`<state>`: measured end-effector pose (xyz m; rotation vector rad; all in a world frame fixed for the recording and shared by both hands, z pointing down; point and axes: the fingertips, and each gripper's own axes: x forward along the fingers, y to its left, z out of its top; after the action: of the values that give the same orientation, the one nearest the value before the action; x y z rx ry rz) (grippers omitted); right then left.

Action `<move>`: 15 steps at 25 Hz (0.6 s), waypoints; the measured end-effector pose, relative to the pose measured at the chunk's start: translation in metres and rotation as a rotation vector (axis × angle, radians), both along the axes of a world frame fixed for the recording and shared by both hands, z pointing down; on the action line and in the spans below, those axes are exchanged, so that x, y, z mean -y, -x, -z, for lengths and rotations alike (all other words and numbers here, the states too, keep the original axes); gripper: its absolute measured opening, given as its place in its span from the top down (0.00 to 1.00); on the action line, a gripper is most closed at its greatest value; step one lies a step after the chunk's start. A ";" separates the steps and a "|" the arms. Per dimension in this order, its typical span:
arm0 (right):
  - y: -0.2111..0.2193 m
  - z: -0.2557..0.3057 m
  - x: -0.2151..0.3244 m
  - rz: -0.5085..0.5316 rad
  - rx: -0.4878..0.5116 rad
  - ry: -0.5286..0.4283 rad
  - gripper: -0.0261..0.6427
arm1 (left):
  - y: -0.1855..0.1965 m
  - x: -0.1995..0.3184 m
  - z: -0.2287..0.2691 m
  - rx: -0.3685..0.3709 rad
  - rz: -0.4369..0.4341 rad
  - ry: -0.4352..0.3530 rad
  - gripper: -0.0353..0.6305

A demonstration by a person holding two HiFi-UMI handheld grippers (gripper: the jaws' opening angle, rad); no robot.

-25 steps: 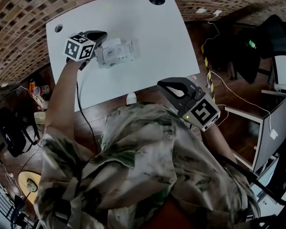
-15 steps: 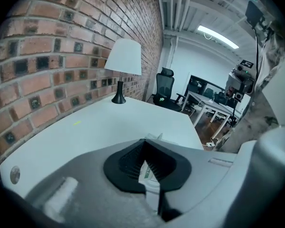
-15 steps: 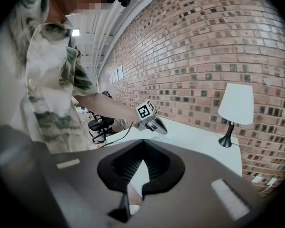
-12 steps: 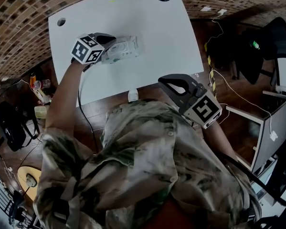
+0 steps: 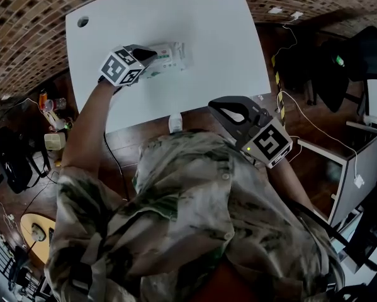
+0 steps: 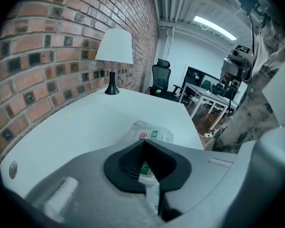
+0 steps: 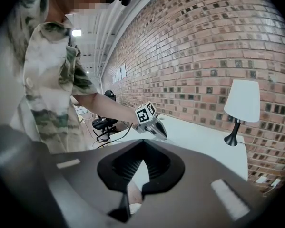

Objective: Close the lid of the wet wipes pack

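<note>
meeting at the tips, left gripper (image 5: 149,54) jaws sit over the wet wipes pack (image 5: 170,56) on the surface (image 5: 201,36); right gripper (image 5: 223,109) jaws likewise together, well apart.

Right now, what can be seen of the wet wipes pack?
The wet wipes pack is a soft white packet with green and red print, lying flat on the white table. The left tool, jaws together, is over one end, hiding the lid; whether it touches the pack is unclear.
</note>
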<state>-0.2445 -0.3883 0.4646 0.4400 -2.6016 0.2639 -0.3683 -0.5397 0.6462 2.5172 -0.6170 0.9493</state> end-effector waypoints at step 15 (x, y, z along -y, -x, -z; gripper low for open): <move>-0.003 -0.004 -0.002 0.001 -0.011 0.016 0.96 | -0.006 -0.008 -0.015 0.098 -0.045 -0.012 0.94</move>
<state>-0.2417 -0.3863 0.4688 0.4337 -2.5870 0.2803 -0.3625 -0.5317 0.6616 2.5170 -0.5984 1.0934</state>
